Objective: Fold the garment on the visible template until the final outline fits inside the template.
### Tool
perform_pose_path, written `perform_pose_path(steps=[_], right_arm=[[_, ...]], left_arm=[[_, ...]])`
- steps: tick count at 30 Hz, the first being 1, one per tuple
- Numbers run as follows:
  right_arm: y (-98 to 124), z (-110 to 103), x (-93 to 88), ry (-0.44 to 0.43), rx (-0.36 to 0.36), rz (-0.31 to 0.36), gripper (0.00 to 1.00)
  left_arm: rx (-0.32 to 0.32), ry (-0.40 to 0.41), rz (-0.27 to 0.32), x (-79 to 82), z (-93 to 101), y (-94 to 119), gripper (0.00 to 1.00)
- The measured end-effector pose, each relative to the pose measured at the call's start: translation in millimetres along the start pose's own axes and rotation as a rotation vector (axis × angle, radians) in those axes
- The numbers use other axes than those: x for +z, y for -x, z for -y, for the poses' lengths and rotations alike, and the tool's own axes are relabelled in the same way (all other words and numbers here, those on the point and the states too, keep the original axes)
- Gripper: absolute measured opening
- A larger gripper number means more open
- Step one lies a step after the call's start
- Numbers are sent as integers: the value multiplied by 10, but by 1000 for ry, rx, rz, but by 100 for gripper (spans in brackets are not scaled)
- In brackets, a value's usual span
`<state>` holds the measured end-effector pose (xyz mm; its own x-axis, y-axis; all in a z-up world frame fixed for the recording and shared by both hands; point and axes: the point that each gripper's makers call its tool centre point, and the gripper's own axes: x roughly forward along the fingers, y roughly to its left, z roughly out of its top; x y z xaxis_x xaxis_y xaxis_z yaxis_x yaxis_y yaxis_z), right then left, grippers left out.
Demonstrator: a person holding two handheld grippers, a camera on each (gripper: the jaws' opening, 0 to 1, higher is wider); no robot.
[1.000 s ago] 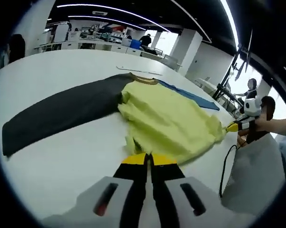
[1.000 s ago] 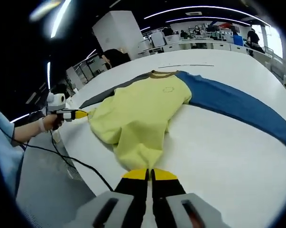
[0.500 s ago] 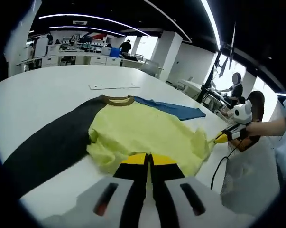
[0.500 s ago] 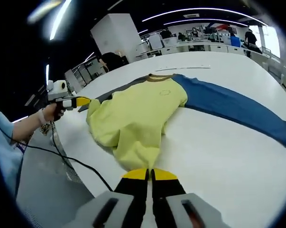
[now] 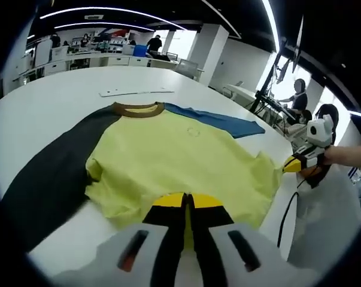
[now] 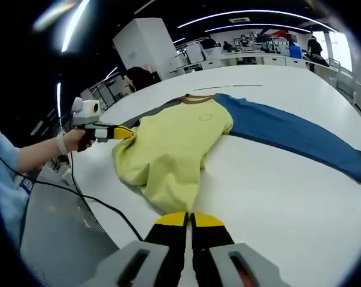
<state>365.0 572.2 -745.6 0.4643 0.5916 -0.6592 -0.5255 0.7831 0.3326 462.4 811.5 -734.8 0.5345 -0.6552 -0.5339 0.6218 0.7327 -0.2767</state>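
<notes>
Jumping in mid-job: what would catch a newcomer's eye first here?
The shirt: yellow body spread on the white table, dark sleeve to one side, blue sleeve to the other. Both grippers, left and right, are shut on its hem.

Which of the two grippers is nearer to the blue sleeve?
Right. The right gripper grips the yellow shirt's hem on the side where the blue sleeve stretches out. The left gripper grips the far side, by the dark sleeve.

Right gripper (image 6: 189, 219) fingers clamp the yellow garment (image 6: 174, 146) hem; left gripper (image 6: 125, 133) grips the opposite corner above the bench (image 6: 276, 185).
</notes>
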Motion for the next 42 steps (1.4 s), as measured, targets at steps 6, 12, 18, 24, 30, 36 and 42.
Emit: perform_pose_path(steps=[6,12,18,24,30,36,42], right_arm=[[-8,-5,-32,-4,1,-6,0],[-9,-1,-55,-9,3,-9,0],[-6,7,-80,-14,1,-12,0],[-2,0,-85,-21,0,-6,0],[1,-1,-106,-34,-1,-5,0],[-14,-2,-136,-41,-2,-7,0],[-25,6,-154,-46,-4,-6,0]], left_arm=[[50,-119,21,124,-94,136,15],[70,-121,13,164,-230,238,16],[72,-57,-33,58,-360,183,18],[70,5,-67,-41,-428,98,17],[65,-19,-98,-86,-402,36,17],[62,-48,-131,-142,-390,4,16],[76,-44,-116,-147,-390,38,11]])
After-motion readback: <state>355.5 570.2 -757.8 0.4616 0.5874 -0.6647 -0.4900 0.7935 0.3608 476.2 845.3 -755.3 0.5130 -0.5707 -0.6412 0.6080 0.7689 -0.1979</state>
